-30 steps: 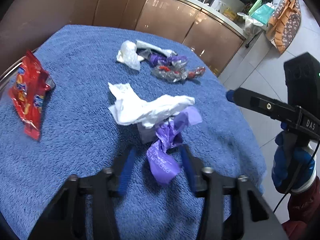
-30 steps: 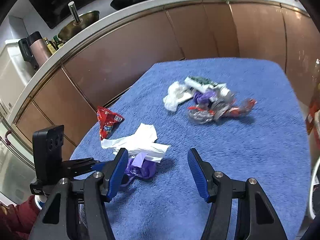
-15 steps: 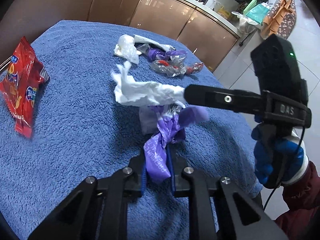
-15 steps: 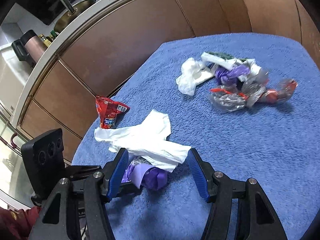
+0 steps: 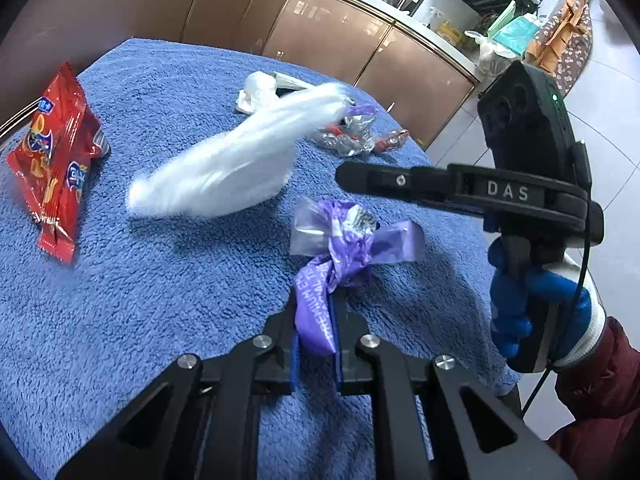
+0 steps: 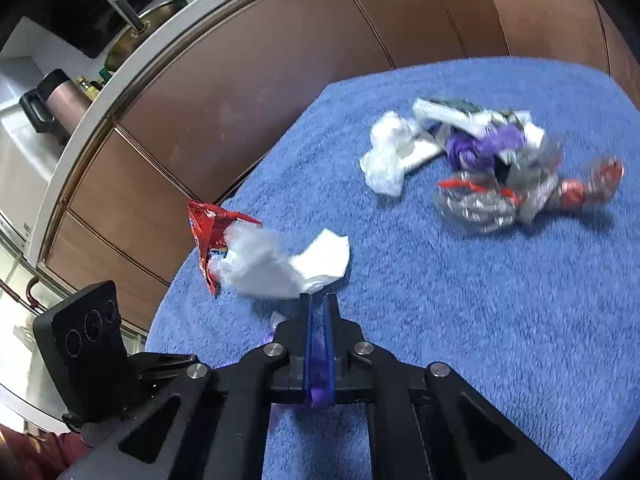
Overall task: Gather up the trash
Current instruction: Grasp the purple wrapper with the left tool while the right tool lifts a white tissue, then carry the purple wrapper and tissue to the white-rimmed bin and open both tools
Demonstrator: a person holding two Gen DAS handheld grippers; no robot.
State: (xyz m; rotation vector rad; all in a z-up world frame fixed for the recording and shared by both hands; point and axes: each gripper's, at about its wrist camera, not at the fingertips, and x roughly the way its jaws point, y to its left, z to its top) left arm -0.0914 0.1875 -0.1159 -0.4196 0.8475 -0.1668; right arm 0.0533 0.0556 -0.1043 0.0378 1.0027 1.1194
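My left gripper (image 5: 316,300) is shut on a crumpled purple wrapper (image 5: 344,248) on the blue towel. My right gripper (image 6: 319,300) is shut on the corner of a white tissue (image 6: 280,264), which hangs lifted and blurred; the tissue also shows in the left wrist view (image 5: 228,168), with the right gripper (image 5: 344,174) beside it. A red snack packet (image 5: 52,160) lies at the left; it shows behind the tissue in the right wrist view (image 6: 206,226). A trash pile (image 6: 480,168) of white, purple and silver wrappers lies farther back.
A blue towel (image 5: 160,300) covers the round table. Brown cabinet fronts (image 6: 280,80) curve behind it. The table edge drops to a tiled floor (image 5: 600,128) on the right. The trash pile also shows in the left wrist view (image 5: 344,136).
My left gripper shut on the purple wrapper. My right gripper moved in, shut on the white tissue and pulled it up off the wrapper.
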